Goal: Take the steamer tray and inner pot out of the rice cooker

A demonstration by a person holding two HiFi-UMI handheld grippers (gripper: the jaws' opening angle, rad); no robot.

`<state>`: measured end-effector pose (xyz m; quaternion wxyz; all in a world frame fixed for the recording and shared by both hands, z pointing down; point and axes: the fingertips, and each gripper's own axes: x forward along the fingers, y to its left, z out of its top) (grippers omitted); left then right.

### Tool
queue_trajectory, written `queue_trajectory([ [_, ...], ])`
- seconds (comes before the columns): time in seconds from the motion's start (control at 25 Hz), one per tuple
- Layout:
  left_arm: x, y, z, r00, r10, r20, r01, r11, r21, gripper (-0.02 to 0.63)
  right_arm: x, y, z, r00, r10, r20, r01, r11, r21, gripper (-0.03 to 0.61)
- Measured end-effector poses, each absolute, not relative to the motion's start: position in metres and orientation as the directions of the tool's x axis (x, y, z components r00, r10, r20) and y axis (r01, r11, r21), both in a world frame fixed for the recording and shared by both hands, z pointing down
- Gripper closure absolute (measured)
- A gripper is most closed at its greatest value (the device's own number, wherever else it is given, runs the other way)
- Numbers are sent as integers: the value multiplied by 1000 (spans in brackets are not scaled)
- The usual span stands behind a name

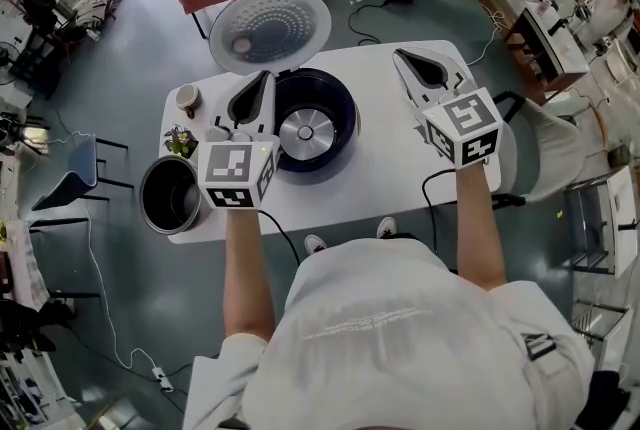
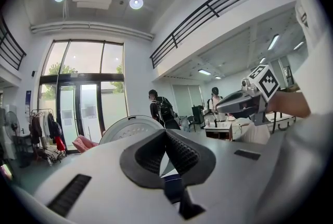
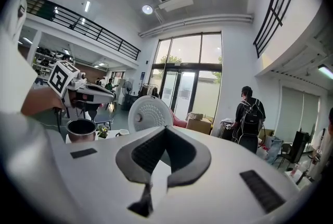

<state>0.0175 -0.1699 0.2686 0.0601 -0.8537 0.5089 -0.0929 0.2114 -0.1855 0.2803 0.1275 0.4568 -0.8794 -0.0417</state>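
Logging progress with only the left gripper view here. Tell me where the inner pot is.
Observer: The inner pot stands on the table, at its near-left corner, outside the rice cooker.
Operator: Check inside the cooker.
Observer: Only the bare heating plate shows at the bottom; the lid is up.
Operator: Report the right jaws.
Observer: The right hand-held gripper is shut, with nothing between its jaws.

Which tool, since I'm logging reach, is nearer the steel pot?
Left. The left tool is just right of the steel pot; the right tool is beyond the rice cooker.
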Motion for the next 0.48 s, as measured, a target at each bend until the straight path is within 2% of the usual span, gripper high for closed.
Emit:
queue_trajectory([
  [0.48,16,-167,271,473,-874,114,-852,-486,-193,598,205,-183,287,-558,-805,200,-789,590,172,554],
])
